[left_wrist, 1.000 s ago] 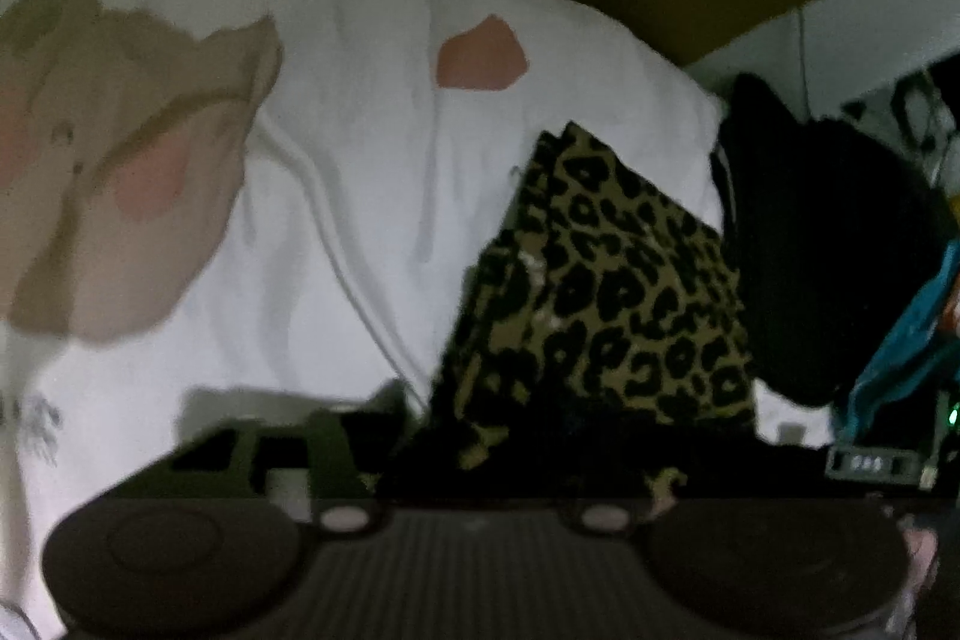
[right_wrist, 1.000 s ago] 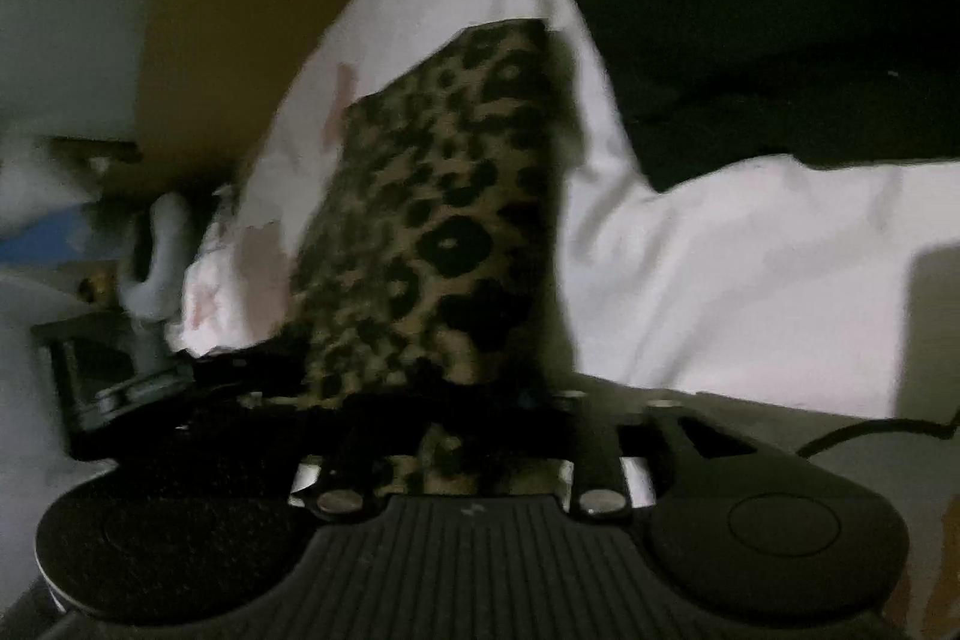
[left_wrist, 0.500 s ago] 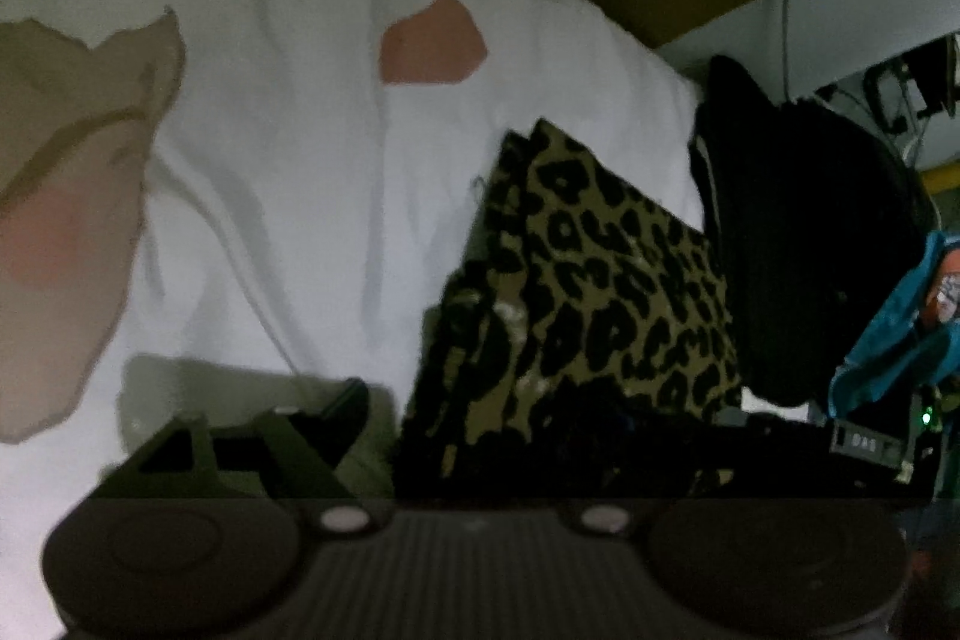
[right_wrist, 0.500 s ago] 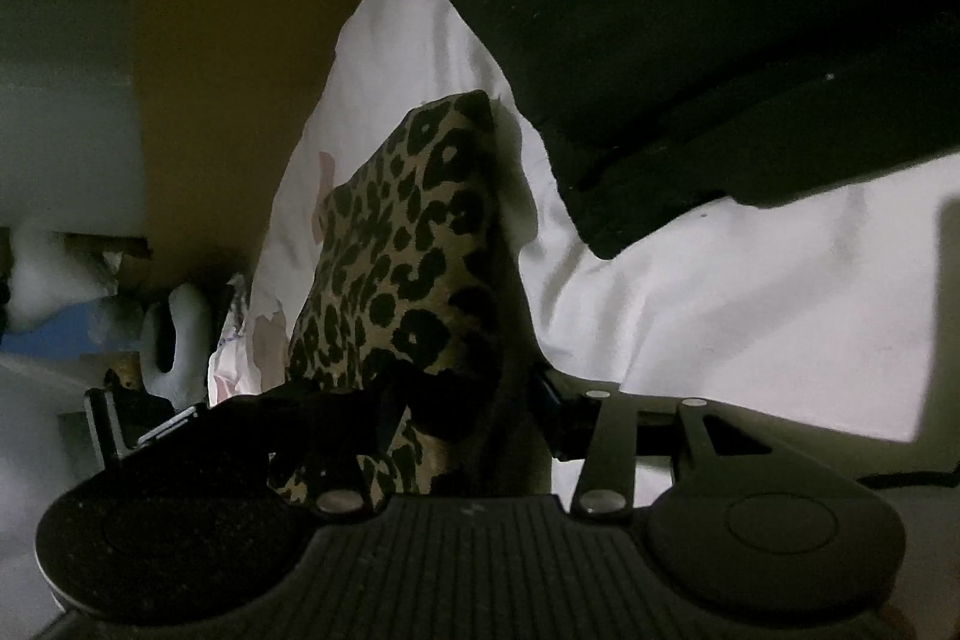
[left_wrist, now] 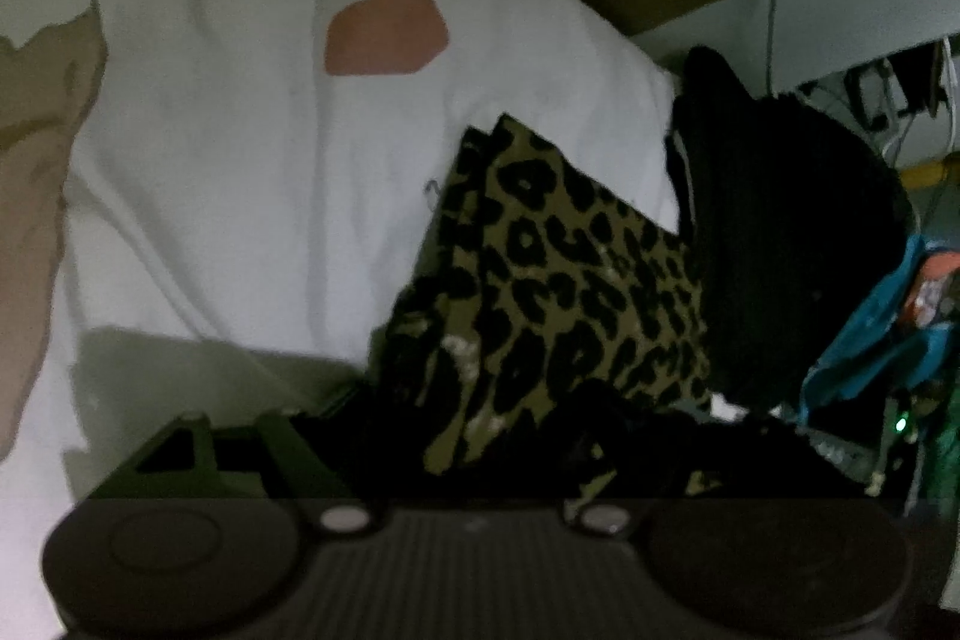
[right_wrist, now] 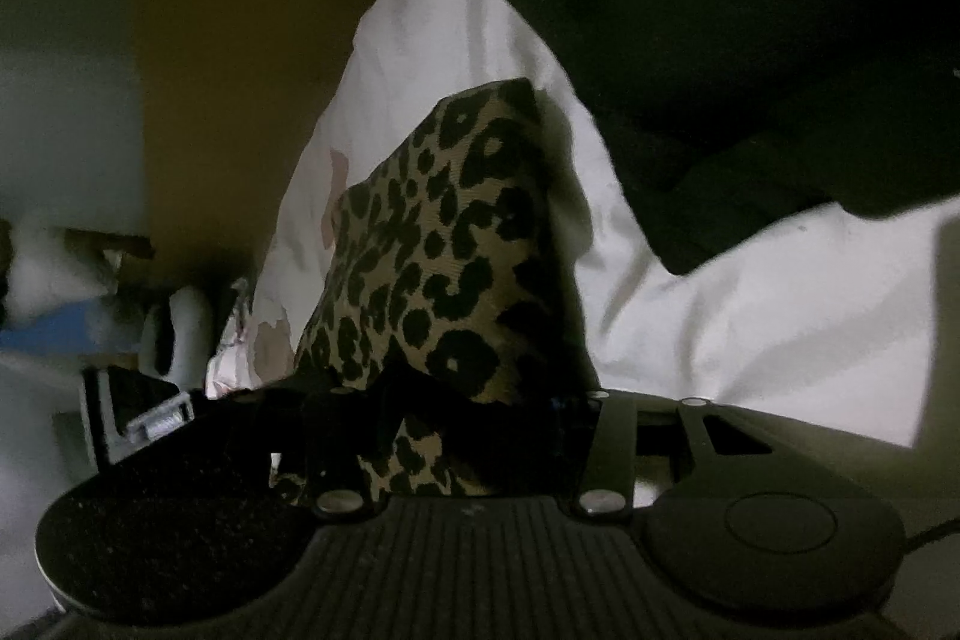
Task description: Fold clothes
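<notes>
Cloth fills the space between both pairs of fingers: the right gripper (right_wrist: pixel 474 436) has its jaws set apart with the leopard garment (right_wrist: pixel 444 244) bunched between them, and whether they pinch it or only bracket it the dim light does not settle. The left gripper (left_wrist: pixel 474 436) meets the same garment (left_wrist: pixel 564 280) at its near edge; its left finger (left_wrist: pixel 198 454) shows beside the cloth, the other is lost in shadow, so its state cannot be told. By its look the garment should handle as something light, soft and limp: it will sag and slide open unless held at two points, so corners or the stacked folded edge are the likely places to grip, pinching through all layers. It lies on the white sheet (left_wrist: pixel 240 160), already doubled into a compact wedge with layered edges showing at its far tip. Its print is black spots on olive-tan, with a few pale flecks. A black garment (left_wrist: pixel 792 244) lies just beside it, touching its right edge.
</notes>
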### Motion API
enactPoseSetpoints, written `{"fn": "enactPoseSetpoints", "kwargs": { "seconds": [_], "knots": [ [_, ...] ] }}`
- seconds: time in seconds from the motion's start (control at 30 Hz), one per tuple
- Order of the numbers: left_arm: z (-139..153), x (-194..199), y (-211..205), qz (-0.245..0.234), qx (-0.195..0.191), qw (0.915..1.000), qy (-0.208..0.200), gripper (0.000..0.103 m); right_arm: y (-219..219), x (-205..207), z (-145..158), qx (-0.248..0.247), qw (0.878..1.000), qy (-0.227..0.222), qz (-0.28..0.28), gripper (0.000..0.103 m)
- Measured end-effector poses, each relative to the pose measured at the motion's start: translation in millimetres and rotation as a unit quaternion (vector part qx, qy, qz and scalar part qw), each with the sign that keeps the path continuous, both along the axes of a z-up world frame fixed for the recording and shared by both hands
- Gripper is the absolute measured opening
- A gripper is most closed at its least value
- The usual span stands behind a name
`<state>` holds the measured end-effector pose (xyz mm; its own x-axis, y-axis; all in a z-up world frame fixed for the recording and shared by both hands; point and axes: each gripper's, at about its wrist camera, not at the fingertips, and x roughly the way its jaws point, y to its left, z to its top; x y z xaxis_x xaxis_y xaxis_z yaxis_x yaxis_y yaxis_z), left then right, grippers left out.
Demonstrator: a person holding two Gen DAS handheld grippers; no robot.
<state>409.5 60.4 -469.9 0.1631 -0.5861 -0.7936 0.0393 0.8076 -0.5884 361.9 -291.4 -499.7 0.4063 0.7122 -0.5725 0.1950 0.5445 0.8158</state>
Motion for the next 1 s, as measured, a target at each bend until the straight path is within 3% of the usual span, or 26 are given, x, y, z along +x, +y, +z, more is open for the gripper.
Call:
{"fn": "enactPoseSetpoints", "kwargs": {
  "seconds": [0.07,0.13,0.2,0.37,0.6,1.0],
  "knots": [
    [-0.1,0.5,-1.3,-0.003,0.002,1.0,0.001,0.078,2.4,1.2,1.7,-0.007,1.0,-0.002,0.004,0.045],
    [1.6,0.6,-2.5,-0.001,0.012,0.9999,0.001,0.069,4.8,2.5,3.4,-0.014,1.0,-0.005,0.009,0.038],
    [4.1,0.2,-4.2,0.0,0.022,0.9998,-0.001,0.053,7.2,3.7,5.1,-0.021,1.0,-0.007,0.013,0.03],
    [17.7,-4.2,-12.4,-0.012,0.053,0.9983,-0.023,0.043,15.9,5.9,18.4,-0.052,0.998,-0.023,0.033,0.012],
    [42.1,-19.0,-14.7,-0.003,0.052,0.9969,-0.06,0.029,27.0,3.4,41.4,-0.093,0.993,-0.048,0.056,0.01],
    [99.5,-41.1,-20.9,0.023,0.042,0.9909,-0.126,0.025,26.3,-11.0,105.7,-0.12,0.983,-0.119,0.078,0.007]
  ]
}}
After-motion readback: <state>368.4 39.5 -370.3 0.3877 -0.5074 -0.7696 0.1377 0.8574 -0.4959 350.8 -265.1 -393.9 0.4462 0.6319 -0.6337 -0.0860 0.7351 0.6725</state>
